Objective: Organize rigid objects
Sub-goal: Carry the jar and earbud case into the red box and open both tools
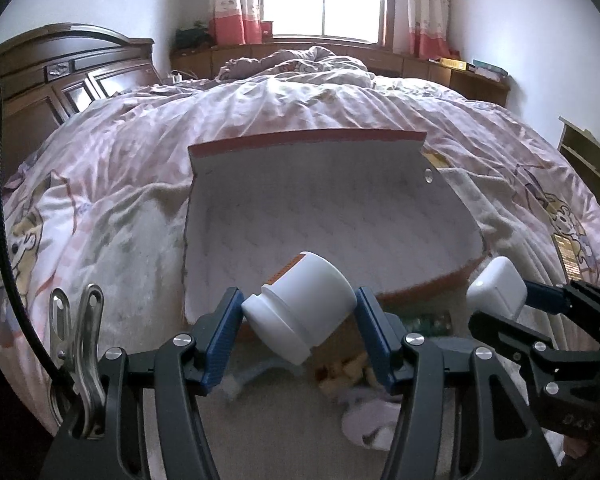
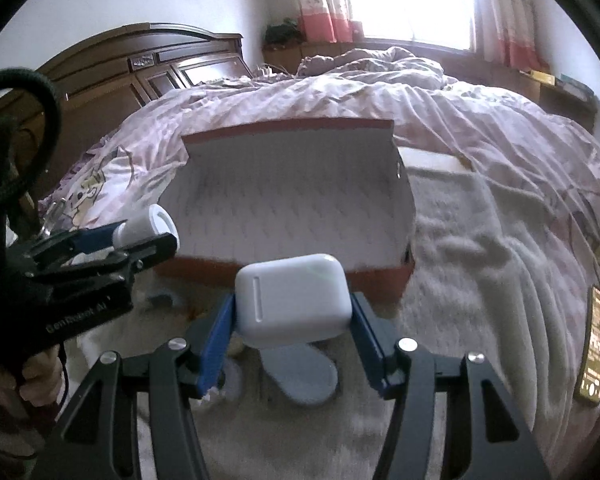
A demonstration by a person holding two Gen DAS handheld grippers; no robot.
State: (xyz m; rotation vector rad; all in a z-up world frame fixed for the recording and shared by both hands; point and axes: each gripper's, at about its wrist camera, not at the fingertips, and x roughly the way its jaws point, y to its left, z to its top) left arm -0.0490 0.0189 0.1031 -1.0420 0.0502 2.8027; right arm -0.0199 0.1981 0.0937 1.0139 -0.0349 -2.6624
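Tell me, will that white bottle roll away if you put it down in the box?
Probably, if laid on its side: the white bottle looks round and smooth, so it could roll across the flat floor of the box. Stood on its base it should stay. It looks like hard plastic, held tilted in the left gripper, so likely stiff, not squashy.

Open box (image 1: 332, 216) on bed (image 1: 140, 152), jar (image 1: 304, 304) before it, case (image 2: 294, 300) to jar's right
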